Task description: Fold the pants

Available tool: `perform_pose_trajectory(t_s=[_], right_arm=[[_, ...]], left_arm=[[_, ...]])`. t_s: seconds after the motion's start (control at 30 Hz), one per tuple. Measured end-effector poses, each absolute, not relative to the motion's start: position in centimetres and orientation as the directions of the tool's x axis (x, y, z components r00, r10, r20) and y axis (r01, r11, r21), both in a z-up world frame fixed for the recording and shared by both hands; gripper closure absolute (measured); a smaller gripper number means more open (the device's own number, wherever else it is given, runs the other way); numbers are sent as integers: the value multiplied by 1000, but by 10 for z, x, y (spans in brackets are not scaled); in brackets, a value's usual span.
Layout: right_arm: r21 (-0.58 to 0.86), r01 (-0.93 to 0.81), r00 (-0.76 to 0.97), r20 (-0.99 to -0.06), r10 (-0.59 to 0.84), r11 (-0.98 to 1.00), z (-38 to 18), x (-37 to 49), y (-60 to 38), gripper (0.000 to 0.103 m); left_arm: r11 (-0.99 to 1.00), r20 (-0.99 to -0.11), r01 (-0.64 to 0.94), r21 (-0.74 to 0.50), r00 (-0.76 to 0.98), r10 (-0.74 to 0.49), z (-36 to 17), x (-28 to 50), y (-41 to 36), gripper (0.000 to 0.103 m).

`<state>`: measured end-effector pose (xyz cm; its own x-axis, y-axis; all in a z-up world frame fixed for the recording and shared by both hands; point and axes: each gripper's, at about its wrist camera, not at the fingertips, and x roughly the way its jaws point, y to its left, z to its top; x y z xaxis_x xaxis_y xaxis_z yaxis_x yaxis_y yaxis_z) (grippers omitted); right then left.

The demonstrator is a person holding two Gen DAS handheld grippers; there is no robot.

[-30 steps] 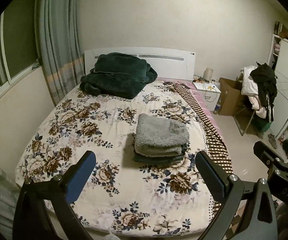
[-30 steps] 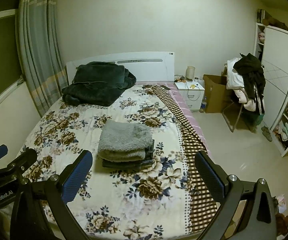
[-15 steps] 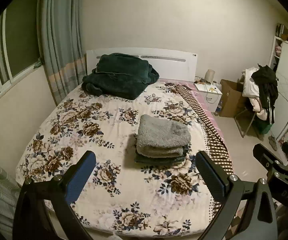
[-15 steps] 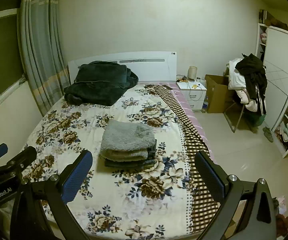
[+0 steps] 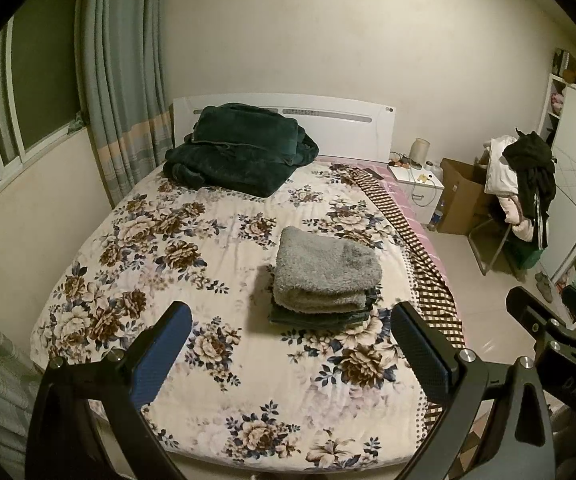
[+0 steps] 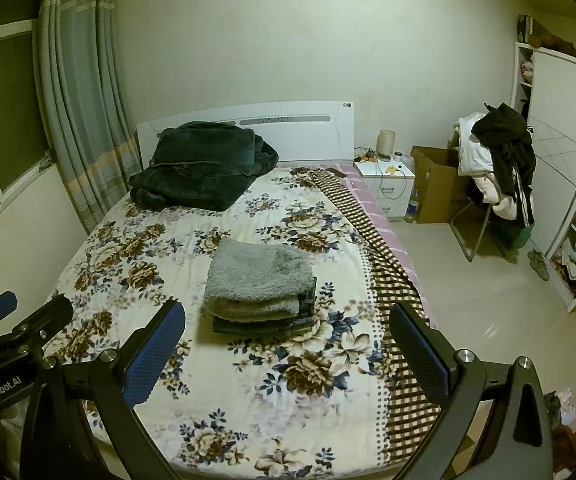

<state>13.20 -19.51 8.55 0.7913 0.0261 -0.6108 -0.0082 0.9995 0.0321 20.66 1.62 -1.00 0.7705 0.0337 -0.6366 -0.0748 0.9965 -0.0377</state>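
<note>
A folded grey fleecy pair of pants (image 5: pixel 325 274) lies on top of a darker folded garment (image 5: pixel 319 316) in the middle of the flowered bed (image 5: pixel 160 264). The same stack shows in the right wrist view (image 6: pixel 260 280). My left gripper (image 5: pixel 288 344) is open and empty, held above the foot of the bed, well short of the stack. My right gripper (image 6: pixel 284 340) is open and empty too, beside the left one; it appears at the right edge of the left wrist view (image 5: pixel 543 328).
A dark green blanket (image 5: pixel 240 152) is heaped at the white headboard. A white nightstand (image 5: pixel 417 184), a cardboard box (image 5: pixel 463 196) and a chair piled with clothes (image 5: pixel 523 188) stand on the right. A wardrobe (image 6: pixel 567 184) lines the right wall. Curtains hang on the left.
Both grippers have drawn back and up from the bed a little, so the stack looks smaller and further off. Both stay open and empty.
</note>
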Motion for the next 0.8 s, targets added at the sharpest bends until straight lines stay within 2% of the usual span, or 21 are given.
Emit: perform_pose_trajectory(t_s=[0.8], right_arm=[[35,-16,789,-613,34,999,85,132,-191,0]], left_arm=[[995,-632,-96,-36,773,52,-9,198,19,1]])
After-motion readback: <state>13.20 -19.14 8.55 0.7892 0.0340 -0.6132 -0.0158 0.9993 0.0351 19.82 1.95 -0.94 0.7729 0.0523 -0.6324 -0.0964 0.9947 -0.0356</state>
